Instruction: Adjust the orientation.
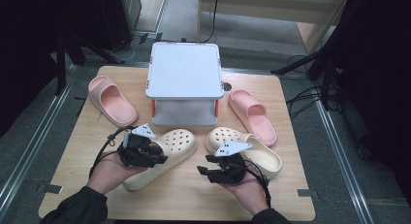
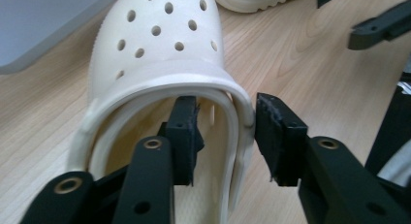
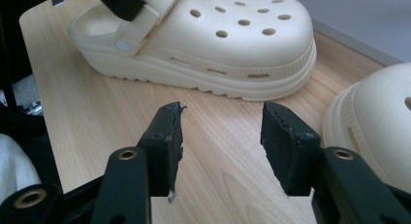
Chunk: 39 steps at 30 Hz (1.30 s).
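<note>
Two cream perforated clogs lie on the wooden table (image 1: 82, 151). The left clog (image 1: 177, 144) (image 2: 160, 44) (image 3: 228, 49) points its toe toward the rack. My left gripper (image 1: 161, 159) (image 2: 225, 132) straddles the side wall of its heel opening, one jaw inside the shoe and one outside, and neither pad touches the wall. The right clog (image 1: 259, 153) (image 3: 373, 117) lies beside my right hand. My right gripper (image 1: 202, 165) (image 3: 222, 136) hovers open over bare wood between the two clogs, with nothing between its fingers.
A white two-tier rack (image 1: 184, 69) stands at the back centre. One pink slide (image 1: 110, 100) lies to its left and another (image 1: 252, 116) to its right. In the left gripper view the right gripper's black jaws (image 2: 383, 25) show at the upper right.
</note>
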Motion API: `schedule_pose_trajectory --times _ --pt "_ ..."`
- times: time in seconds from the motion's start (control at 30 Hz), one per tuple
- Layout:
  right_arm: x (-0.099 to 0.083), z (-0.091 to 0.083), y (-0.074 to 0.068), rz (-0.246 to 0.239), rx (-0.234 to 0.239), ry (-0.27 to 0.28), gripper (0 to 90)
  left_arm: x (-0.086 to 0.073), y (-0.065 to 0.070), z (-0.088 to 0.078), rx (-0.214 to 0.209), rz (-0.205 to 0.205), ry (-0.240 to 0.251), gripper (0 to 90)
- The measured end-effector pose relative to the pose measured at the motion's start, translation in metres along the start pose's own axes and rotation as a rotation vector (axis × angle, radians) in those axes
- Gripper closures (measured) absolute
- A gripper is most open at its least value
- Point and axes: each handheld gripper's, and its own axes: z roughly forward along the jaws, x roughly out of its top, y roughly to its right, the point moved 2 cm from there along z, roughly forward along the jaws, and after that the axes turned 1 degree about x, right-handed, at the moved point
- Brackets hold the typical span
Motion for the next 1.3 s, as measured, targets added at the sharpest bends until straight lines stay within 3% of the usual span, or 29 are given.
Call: schedule_pose_trajectory --times 0.03,0.2,0.33,0.53,0.6,0.67,0.83,1.0,1.13,1.3 --pt "0.001 0.001 0.000 0.003 -0.003 0.001 51.6 -0.002 -0.002 -0.004 0.004 0.013 0.008 58.7" --pt "0.010 0.007 -0.001 0.006 -0.008 0.017 56.7 -0.008 -0.014 -0.021 0.014 0.002 0.028 62.7" --pt "0.017 0.018 -0.001 0.003 -0.010 0.011 63.3 -0.013 -0.027 -0.031 0.043 -0.017 0.039 72.2" --pt "0.018 0.043 -0.002 -0.010 -0.023 -0.034 80.2 -0.024 -0.049 -0.032 0.056 -0.059 0.057 85.4" --pt "0.017 0.050 -0.003 -0.012 -0.026 -0.024 85.0 -0.027 -0.056 -0.031 0.070 -0.064 0.055 87.2" --pt "0.015 0.055 -0.005 0.016 -0.012 -0.010 88.9 -0.031 -0.063 -0.028 0.076 -0.070 0.056 88.2" --pt "0.013 0.065 -0.011 0.018 0.007 -0.009 90.0 -0.046 -0.079 -0.021 0.074 -0.125 0.038 88.8" --pt "0.014 0.075 -0.019 -0.006 0.034 -0.020 90.0 -0.051 -0.082 -0.013 0.058 -0.143 0.023 88.8" --pt "0.016 0.081 -0.022 -0.021 0.035 -0.035 90.0 -0.051 -0.076 -0.005 0.071 -0.126 0.005 89.2" --pt "0.019 0.086 -0.018 -0.013 0.038 -0.031 90.0 -0.054 -0.073 -0.005 0.072 -0.158 0.010 89.3"
